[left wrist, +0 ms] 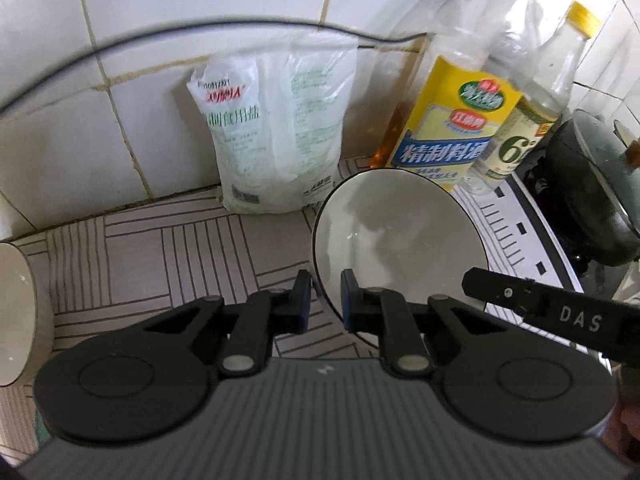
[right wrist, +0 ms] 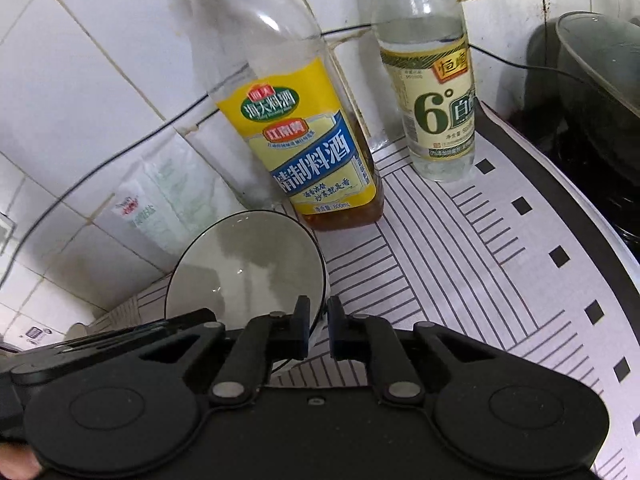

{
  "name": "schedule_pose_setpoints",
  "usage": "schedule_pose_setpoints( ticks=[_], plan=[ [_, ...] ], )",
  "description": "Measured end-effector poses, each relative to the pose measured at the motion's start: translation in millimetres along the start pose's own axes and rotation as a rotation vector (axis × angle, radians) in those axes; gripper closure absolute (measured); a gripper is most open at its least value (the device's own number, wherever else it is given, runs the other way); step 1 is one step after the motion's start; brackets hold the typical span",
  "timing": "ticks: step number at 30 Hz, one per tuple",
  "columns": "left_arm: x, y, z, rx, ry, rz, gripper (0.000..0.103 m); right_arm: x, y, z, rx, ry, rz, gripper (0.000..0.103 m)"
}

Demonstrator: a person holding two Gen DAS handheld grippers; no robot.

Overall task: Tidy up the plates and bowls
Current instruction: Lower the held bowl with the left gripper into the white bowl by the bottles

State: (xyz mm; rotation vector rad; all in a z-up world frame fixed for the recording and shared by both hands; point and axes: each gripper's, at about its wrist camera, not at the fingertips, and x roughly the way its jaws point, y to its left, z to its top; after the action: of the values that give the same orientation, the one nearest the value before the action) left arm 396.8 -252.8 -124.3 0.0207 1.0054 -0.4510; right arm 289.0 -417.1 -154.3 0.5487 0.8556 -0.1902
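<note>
The glazed, slippery, breakable bowl (left wrist: 400, 236), frame centre, is being pinched at opposite rims by left gripper (left wrist: 326, 300) and right gripper (right wrist: 318, 328).

Glossy ceramic bowl (left wrist: 398, 236), clear glass bottles (right wrist: 276, 92), shiny glazed wall tiles (left wrist: 132, 12).

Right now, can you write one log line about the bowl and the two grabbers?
bowl: tilted, black-rimmed, empty | left gripper: closed on near rim | right gripper: closed on rim | behind: cooking wine bottle, vinegar bottle, salt bag
</note>
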Motion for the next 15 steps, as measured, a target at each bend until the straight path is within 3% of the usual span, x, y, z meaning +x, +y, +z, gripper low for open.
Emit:
schedule_pose_setpoints(
  ticks=[9,15],
  plan=[
    [-47.7,-18.7,-7.0,0.056,-0.039,-0.013,0.089,-51.1,2.5,-7.4,0.009,-0.052,0.047,0.09],
    [-83.8,-36.4,-26.6,0.111,-0.114,0.014,0.089,-85.8,2.2,-22.2,-0.011,-0.086,0.078,0.09]
  ],
)
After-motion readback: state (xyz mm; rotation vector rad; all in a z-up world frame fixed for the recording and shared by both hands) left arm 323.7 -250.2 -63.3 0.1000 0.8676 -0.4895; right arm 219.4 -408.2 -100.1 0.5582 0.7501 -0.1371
